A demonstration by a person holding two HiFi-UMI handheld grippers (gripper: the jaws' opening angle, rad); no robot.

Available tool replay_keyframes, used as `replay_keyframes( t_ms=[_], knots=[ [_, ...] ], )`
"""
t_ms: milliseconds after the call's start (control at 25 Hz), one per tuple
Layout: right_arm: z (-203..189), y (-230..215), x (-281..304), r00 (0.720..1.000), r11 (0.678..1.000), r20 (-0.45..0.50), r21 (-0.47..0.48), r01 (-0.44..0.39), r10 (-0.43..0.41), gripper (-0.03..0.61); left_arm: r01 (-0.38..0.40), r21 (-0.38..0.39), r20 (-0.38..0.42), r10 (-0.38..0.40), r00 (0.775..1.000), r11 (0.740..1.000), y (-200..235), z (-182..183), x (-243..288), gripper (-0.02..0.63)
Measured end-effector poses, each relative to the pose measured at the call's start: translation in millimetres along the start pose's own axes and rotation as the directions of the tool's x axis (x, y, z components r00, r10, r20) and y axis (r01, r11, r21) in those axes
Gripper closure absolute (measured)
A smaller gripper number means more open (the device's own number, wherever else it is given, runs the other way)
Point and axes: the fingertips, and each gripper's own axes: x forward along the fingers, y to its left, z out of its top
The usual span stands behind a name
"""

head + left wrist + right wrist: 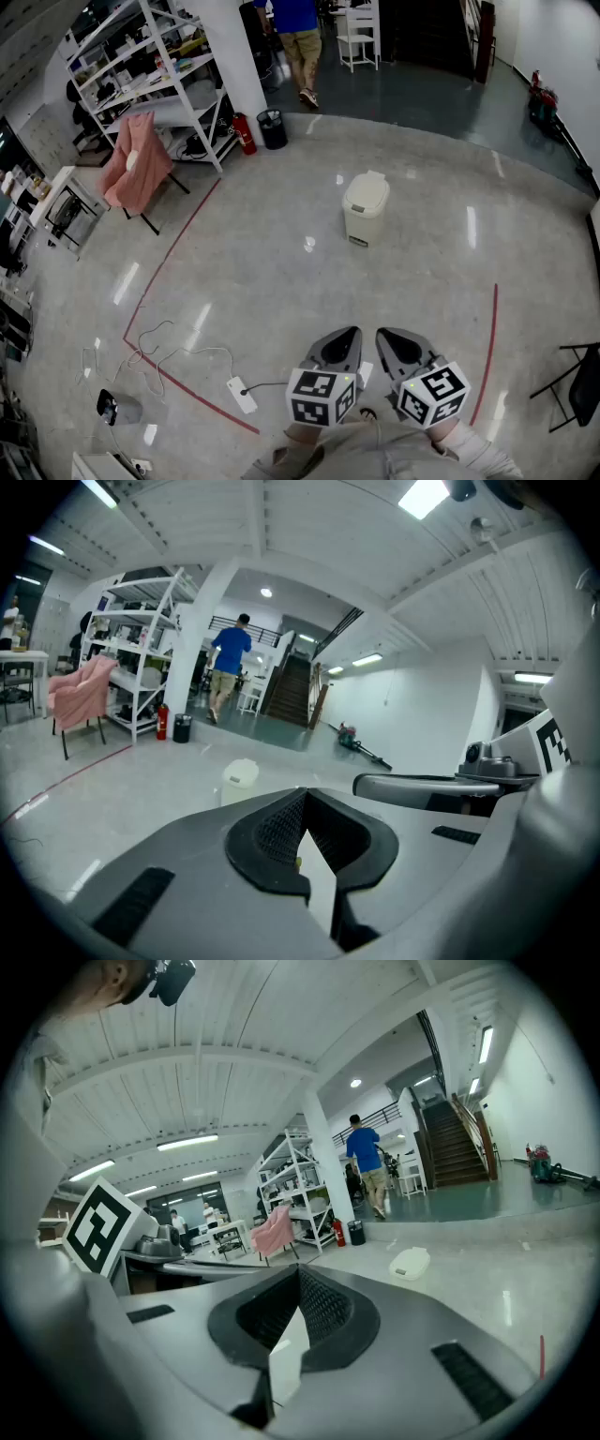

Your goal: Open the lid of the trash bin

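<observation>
A cream trash bin (366, 208) with its lid down stands alone on the grey floor, well ahead of both grippers. It shows small in the left gripper view (241, 778) and in the right gripper view (410, 1263). My left gripper (343, 341) and right gripper (397, 344) are held side by side close to the person's body, pointing toward the bin. The left gripper's (302, 803) jaws are shut with nothing between them, and so are the right gripper's (300, 1283).
A white shelving rack (141, 75), a pink-draped chair (136, 164), a red fire extinguisher (246, 134) and a small black bin (273, 128) stand at the back left. A person (298, 37) walks away. A power strip (241, 394) and cable lie front left; a black chair (577, 384) stands at right.
</observation>
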Motion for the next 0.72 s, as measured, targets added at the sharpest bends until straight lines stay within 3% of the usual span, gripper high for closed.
replay_keyframes(
  t_ms=[400, 720],
  knots=[
    [-3, 6, -38, 1.000, 0.998, 0.017, -0.052, -0.020, 0.020, 0.575, 0.022, 0.035, 0.059, -0.024, 0.998, 0.999, -39, -4, -23, 0.611],
    [-2, 1, -38, 0.998, 0.998, 0.051, -0.046, -0.034, 0.036, 0.575, 0.043, 0.049, 0.031, -0.045, 0.999, 0.998, -40, -7, -12, 0.611]
  ],
)
